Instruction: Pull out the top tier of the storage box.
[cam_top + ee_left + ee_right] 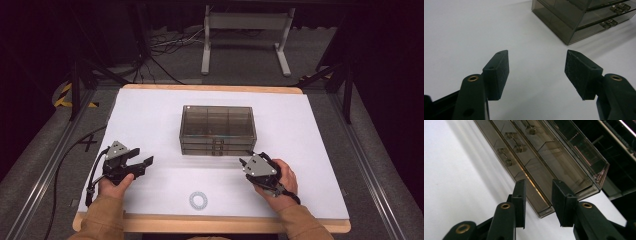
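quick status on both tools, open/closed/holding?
Left tool: open, nothing between the jaws, over bare table.
Right tool: open, holding nothing, jaws near the corner of the smoked drawer box.

Your left gripper (536, 71) rises from the bottom of the frame with its two black jaws spread wide apart and nothing between them, just bare white table (469, 30). In the upper right corner sits the smoky clear drawer box (574, 17), its stacked drawer handles (609, 23) facing right.

Both tongs (145, 162) (243, 161) agape, unladen
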Available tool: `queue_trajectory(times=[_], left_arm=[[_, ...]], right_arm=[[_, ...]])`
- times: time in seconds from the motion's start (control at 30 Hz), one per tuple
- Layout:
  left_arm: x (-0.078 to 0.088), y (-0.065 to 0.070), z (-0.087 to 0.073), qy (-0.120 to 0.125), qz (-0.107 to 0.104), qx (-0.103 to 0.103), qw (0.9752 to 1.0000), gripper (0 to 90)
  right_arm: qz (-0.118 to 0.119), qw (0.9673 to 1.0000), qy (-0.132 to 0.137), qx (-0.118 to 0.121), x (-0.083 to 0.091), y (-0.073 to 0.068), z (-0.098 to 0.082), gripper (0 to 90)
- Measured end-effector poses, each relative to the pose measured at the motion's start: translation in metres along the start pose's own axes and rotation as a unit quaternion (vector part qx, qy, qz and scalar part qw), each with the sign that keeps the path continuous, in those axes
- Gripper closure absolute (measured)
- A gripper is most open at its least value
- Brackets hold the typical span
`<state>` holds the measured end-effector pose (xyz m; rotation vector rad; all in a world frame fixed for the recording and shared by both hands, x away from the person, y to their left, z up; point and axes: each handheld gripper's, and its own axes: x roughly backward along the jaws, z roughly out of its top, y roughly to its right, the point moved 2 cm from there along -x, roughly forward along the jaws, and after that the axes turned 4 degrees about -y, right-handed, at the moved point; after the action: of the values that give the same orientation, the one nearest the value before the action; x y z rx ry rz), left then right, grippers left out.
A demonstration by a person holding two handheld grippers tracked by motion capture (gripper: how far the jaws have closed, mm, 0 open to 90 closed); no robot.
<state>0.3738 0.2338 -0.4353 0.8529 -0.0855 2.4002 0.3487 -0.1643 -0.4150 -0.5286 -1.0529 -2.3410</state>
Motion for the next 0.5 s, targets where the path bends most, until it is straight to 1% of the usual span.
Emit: queue_trajectory(times=[0.07, 0.2, 0.3, 0.4, 0.5], left_arm=[[-0.0012, 0.0000, 0.0006, 0.001, -0.002, 0.002, 1.0000, 37.0], [-0.0027, -0.0009, 0.0018, 0.001, -0.007, 0.004, 1.0000, 37.0], [-0.0034, -0.0016, 0.0022, 0.003, -0.010, 0.009, 0.9999, 37.0], [-0.0030, -0.0032, 0.0025, 0.008, -0.016, 0.020, 0.9997, 37.0], [-0.0028, -0.0033, 0.0022, 0.007, -0.014, 0.020, 0.9997, 37.0]], right_arm=[[-0.010, 0.9999, -0.005, 0.011, 0.0000, -0.0013, 0.0016, 66.7], [-0.023, 0.9993, -0.011, 0.027, -0.0009, -0.0026, 0.0030, 68.2], [-0.034, 0.9985, -0.016, 0.039, -0.0016, -0.0038, 0.0047, 69.1], [-0.046, 0.9972, -0.022, 0.054, -0.0020, -0.0055, 0.0075, 69.7], [-0.057, 0.9956, -0.024, 0.070, -0.0021, -0.0079, 0.0107, 70.3]])
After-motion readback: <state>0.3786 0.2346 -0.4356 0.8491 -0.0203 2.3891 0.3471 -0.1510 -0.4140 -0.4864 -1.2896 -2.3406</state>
